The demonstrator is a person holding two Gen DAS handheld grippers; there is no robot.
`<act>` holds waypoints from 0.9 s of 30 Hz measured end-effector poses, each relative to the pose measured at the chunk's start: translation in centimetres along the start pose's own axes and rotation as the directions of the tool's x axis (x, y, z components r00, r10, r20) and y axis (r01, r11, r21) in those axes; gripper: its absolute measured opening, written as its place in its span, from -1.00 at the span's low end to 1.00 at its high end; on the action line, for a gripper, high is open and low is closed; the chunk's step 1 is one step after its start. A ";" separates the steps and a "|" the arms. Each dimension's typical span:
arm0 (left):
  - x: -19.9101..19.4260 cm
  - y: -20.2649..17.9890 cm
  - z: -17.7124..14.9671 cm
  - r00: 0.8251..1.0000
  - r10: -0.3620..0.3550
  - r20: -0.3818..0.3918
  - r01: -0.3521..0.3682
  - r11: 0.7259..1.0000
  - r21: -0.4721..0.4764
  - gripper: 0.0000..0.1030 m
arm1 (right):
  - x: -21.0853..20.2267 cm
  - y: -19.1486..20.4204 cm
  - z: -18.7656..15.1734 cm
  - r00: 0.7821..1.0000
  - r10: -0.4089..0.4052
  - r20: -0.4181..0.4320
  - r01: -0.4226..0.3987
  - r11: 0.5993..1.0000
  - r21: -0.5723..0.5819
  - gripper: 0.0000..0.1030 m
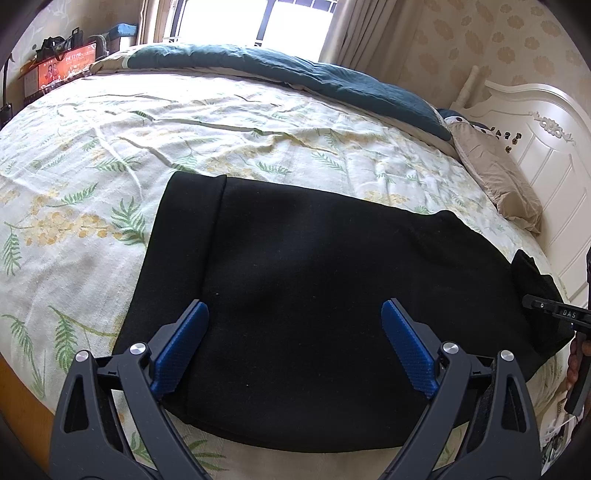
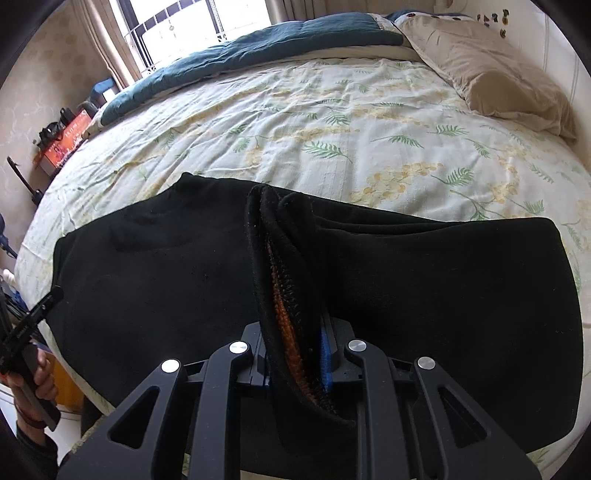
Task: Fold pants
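Black pants lie spread on the floral bedsheet, near the bed's front edge. My left gripper is open just above the pants, blue pads wide apart, holding nothing. My right gripper is shut on a raised fold of the pants, a thick edge with orange lining standing up between the jaws. The rest of the pants spreads flat on both sides. The right gripper shows at the right edge of the left wrist view; the left gripper shows at the left edge of the right wrist view.
A dark teal quilt lies bunched along the bed's far side. A beige pillow sits by the white headboard. A window with curtains is behind. Boxes and bags stand beyond the bed's foot end.
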State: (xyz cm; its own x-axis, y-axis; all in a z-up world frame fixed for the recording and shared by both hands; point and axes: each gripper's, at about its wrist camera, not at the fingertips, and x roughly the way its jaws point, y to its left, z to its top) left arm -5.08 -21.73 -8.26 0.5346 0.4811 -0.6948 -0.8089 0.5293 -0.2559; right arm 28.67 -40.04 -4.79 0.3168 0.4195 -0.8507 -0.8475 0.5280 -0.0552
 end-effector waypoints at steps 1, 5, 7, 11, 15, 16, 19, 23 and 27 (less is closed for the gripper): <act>0.0 0.0 0.0 1.000 0.001 0.000 -0.001 1.000 0.000 0.84 | 0.0 0.2 0.0 1.000 -0.006 0.001 0.006 1.000 -0.005 -0.61; 0.0 0.0 -0.1 1.000 0.002 0.000 -0.002 1.000 0.003 0.85 | 0.1 0.8 -0.2 0.999 -0.031 0.005 0.031 0.999 -0.024 -0.55; 0.0 0.0 -0.1 1.000 0.002 0.000 -0.002 1.000 0.003 0.86 | 0.2 1.2 -0.2 0.999 -0.045 0.008 0.045 0.998 -0.031 -0.53; 0.1 0.1 -0.1 1.000 0.004 -0.001 -0.004 1.000 0.006 0.86 | 0.3 1.9 -0.4 0.998 -0.069 0.015 0.070 0.997 -0.046 -0.47; 0.1 0.1 -0.1 1.000 0.005 -0.001 -0.005 1.000 0.007 0.86 | 0.6 2.9 -0.6 0.997 -0.070 0.015 0.071 0.996 -0.057 -0.33; 0.1 0.1 -0.1 1.000 0.006 -0.001 -0.006 1.000 0.009 0.86 | 0.6 3.1 -0.7 0.997 -0.074 0.016 0.075 0.995 -0.063 -0.32; 0.3 0.3 0.0 1.000 0.008 0.000 -0.008 1.000 0.016 0.87 | 0.8 4.0 -0.9 0.995 -0.102 0.024 0.104 0.991 -0.088 -0.29; 0.3 0.4 0.1 1.000 0.008 0.002 -0.008 1.000 0.017 0.88 | 0.7 4.5 -1.1 0.994 -0.102 0.028 0.104 0.990 -0.095 -0.23; 0.4 0.5 0.1 1.000 0.010 0.003 -0.010 1.000 0.021 0.88 | 0.7 4.9 -1.2 0.994 -0.103 0.031 0.106 0.989 -0.104 -0.18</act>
State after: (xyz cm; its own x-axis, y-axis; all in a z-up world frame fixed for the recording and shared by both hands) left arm -5.22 -21.23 -8.56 0.5268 0.4886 -0.6956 -0.8091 0.5390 -0.2342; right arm 24.19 -38.02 -6.32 0.4159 0.3854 -0.8237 -0.8486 0.4901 -0.1992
